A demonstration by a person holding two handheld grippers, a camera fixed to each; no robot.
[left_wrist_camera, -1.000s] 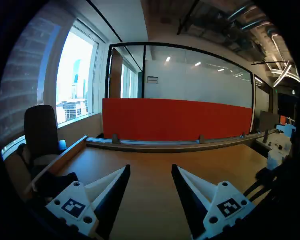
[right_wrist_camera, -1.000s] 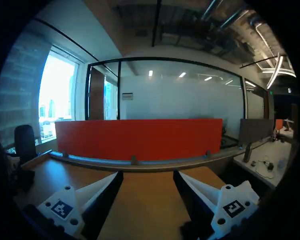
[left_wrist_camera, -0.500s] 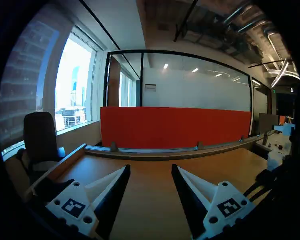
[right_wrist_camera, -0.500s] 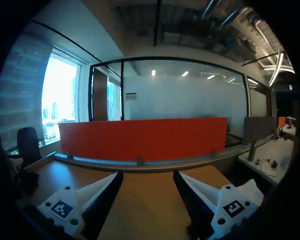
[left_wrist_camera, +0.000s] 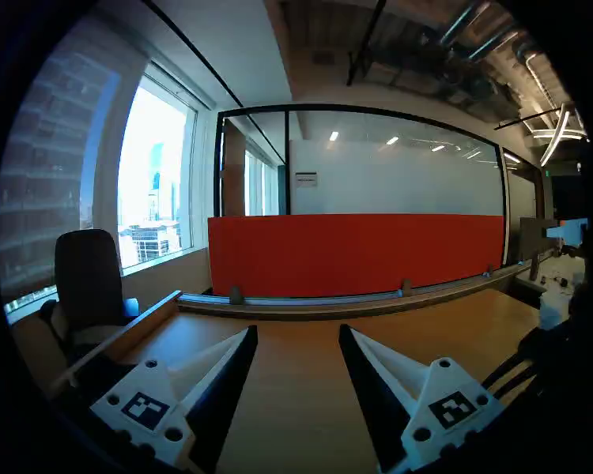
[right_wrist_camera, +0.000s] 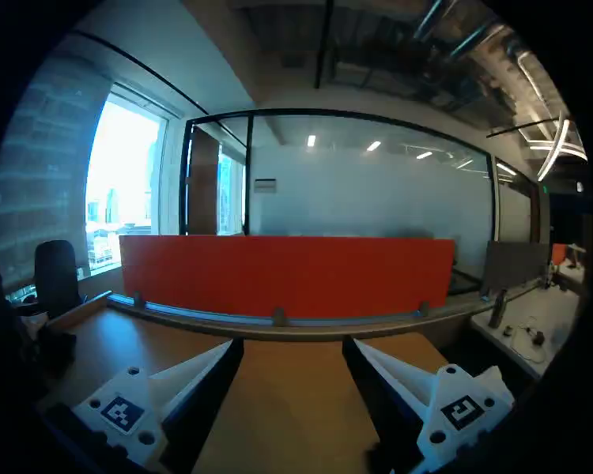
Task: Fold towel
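Left claw (left_wrist_camera: 296,330) turned slightly; wooden desk (left_wrist_camera: 296,411) meets orange divider (left_wrist_camera: 356,253).

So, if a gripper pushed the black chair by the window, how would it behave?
The black chair has a tall back, so a high push would probably tilt or swivel it rather than slide it. Its base is hidden, so it may roll.

The left gripper (left_wrist_camera: 296,347) is held level, low over the bench (left_wrist_camera: 455,316), and it points straight toward the far edge. Its two fingers (left_wrist_camera: 217,379) are spread wide apart. The right gripper (right_wrist_camera: 291,355) has the same pose, level and facing the far edge, with its fingers (right_wrist_camera: 194,387) also wide apart.
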